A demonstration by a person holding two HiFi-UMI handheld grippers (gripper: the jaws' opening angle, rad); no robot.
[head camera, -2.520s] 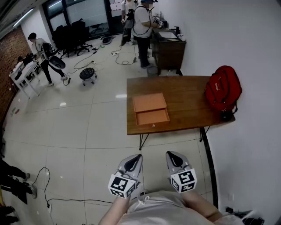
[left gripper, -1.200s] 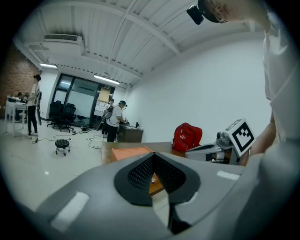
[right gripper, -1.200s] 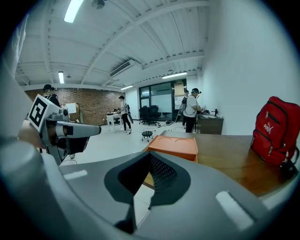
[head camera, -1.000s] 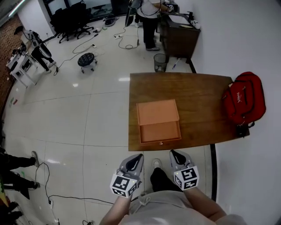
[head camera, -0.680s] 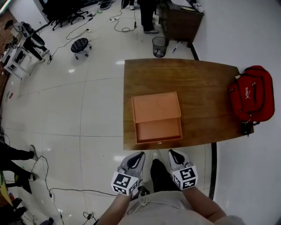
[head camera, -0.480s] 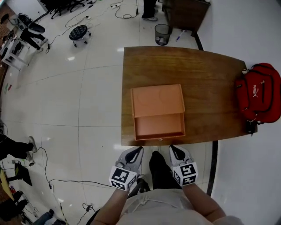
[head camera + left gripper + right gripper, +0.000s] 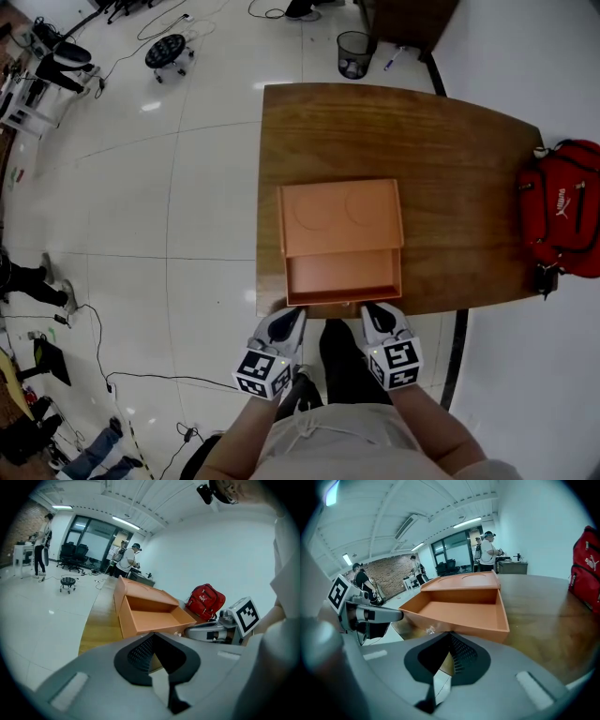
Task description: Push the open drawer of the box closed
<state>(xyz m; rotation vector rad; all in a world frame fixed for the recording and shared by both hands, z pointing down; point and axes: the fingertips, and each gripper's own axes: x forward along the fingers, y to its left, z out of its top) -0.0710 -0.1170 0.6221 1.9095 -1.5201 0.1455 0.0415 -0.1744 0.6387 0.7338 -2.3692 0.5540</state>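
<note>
An orange box (image 7: 342, 211) lies on the wooden table (image 7: 459, 159), and its drawer (image 7: 342, 275) is pulled out toward me and holds nothing. A small knob (image 7: 350, 305) shows on the drawer front. My left gripper (image 7: 289, 319) hovers at the table's near edge, just before the drawer's left corner, with its jaws together. My right gripper (image 7: 372, 314) is likewise shut, before the drawer's right part. The left gripper view shows the drawer (image 7: 154, 616) ahead and the right gripper (image 7: 206, 630) alongside. In the right gripper view the drawer (image 7: 459, 609) is close ahead.
A red backpack (image 7: 567, 211) rests at the table's right edge by the white wall. On the tiled floor beyond stand a waste bin (image 7: 353, 52) and a round stool (image 7: 164, 52). Cables (image 7: 94, 375) trail at the lower left. People stand far off (image 7: 126, 559).
I have walked up to the table: the box has grown nearer and both grippers, still shut, now reach the table's near edge in front of the drawer.
</note>
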